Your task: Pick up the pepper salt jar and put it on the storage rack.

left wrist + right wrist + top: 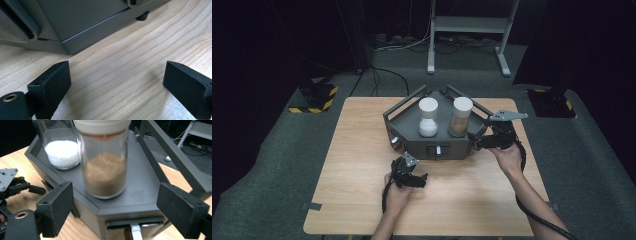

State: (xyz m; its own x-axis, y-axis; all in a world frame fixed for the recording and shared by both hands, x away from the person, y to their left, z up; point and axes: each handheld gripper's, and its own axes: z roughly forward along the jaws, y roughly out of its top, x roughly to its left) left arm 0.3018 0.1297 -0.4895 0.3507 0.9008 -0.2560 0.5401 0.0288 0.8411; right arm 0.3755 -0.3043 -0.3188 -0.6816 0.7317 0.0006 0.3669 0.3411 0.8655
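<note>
A wooden surface point(362, 165) is set on grey carpet in a dark room. On it, a grey tray point(404, 120) carries two jars: white grains point(428, 117), brown powder point(460, 117). Both grippers, left point(419, 181) and right point(474, 137), are held apart just beside the tray, empty.

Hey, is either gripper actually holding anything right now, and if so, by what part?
Nothing is held. The left gripper is open over the bare table. The right gripper is open, its jaws short of the brown jar on the grey stand.
</note>
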